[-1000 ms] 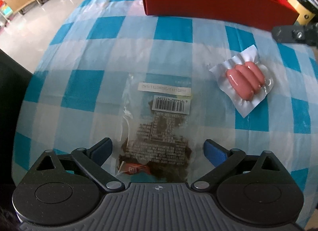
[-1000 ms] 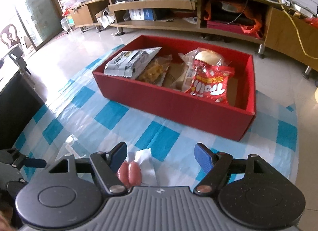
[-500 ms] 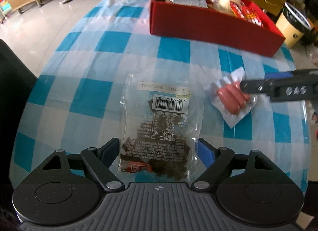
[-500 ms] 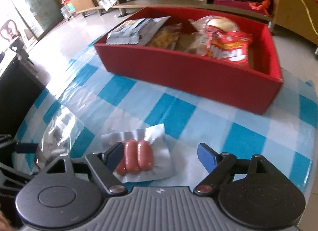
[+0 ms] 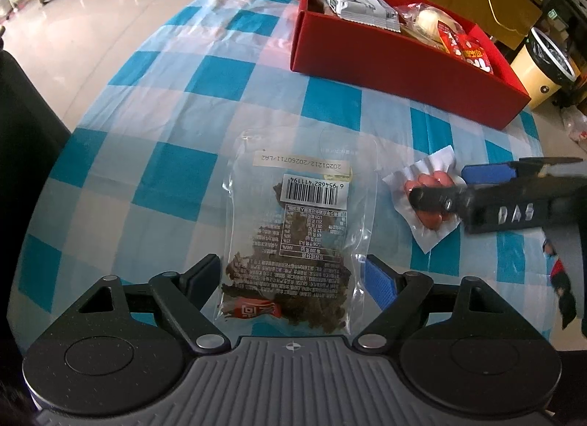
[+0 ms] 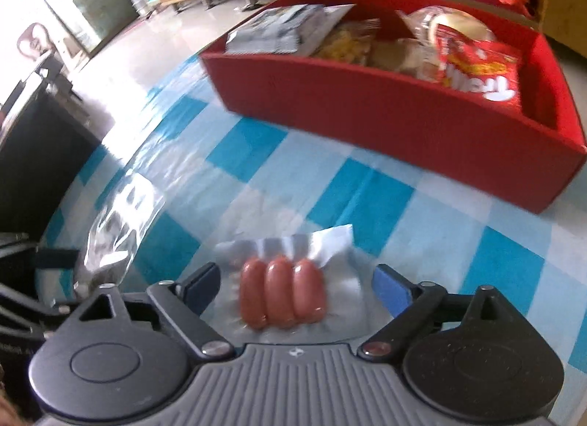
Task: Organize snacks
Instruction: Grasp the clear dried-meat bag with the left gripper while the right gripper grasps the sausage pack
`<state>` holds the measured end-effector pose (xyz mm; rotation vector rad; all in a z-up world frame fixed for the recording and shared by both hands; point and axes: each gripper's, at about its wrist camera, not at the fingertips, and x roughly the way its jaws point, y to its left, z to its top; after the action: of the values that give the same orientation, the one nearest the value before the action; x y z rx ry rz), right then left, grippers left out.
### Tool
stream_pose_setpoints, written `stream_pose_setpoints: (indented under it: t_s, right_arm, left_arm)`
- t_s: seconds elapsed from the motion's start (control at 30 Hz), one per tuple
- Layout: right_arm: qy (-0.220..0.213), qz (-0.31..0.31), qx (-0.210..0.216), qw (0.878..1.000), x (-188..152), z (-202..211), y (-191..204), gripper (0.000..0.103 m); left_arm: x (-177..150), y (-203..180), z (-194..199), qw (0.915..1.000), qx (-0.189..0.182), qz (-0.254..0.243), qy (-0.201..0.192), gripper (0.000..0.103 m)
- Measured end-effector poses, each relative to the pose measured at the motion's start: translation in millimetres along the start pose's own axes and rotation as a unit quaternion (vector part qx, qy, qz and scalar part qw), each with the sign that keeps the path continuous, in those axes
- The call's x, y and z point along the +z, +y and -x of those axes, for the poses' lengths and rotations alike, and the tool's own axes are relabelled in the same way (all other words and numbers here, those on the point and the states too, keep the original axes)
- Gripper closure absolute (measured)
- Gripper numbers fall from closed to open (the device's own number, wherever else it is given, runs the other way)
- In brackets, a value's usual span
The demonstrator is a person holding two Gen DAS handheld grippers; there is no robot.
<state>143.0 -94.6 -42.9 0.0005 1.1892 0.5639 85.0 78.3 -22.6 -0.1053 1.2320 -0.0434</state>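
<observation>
Lying lengthwise btwn right gripper jaws: sausage pack.

Clear snack bag label "20251212/20260711/LR2", barcode "6 954682 411194", upside down

Your dried-snack bag sits on the tablecloth between the left gripper fingers, sausage pack just to its right, and the snack box well behind both.
</observation>
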Motion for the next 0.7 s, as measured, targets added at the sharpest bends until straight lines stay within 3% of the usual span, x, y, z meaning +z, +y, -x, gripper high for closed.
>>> stream_pose_setpoints:
  t_s: [0.13, 0.23, 0.37, 0.4, 0.43, 0.53, 0.7]
  right_arm:
    - [0.001, 0.065, -0.040, 0.997, -8, -8, 22, 0.007]
    - [-0.006, 0.104, -0.066, 0.992, -16, -10, 32, 0.013]
    - [-0.013, 0.082, -0.052, 0.995, -16, 1, 21, 0.017]
    - [-0.018, 0.076, -0.052, 0.996, -16, 6, 18, 0.022]
    - [-0.022, 0.072, -0.055, 0.996, -15, 10, 16, 0.035]
    - [-0.024, 0.040, -0.033, 0.998, -12, 19, 3, 0.044]
    - [-0.020, 0.000, -0.009, 1.000, -10, 19, -8, 0.042]
  left_arm:
    - [0, 0, -1, 1.0000, 0.002, 0.002, 0.002, 0.016]
    - [1, 1, -1, 1.0000, 0.003, 0.005, 0.006, 0.016]
    - [1, 1, 1, 1.0000, -0.002, 0.005, 0.003, 0.015]
    - [2, 1, 1, 1.0000, -0.004, 0.005, 0.002, 0.015]
    - [2, 0, 2, 1.0000, -0.006, 0.004, 0.000, 0.015]
    - [3, -2, 4, 1.0000, -0.008, 0.001, -0.003, 0.015]
    - [4, -4, 4, 1.0000, -0.008, 0.002, -0.004, 0.015]
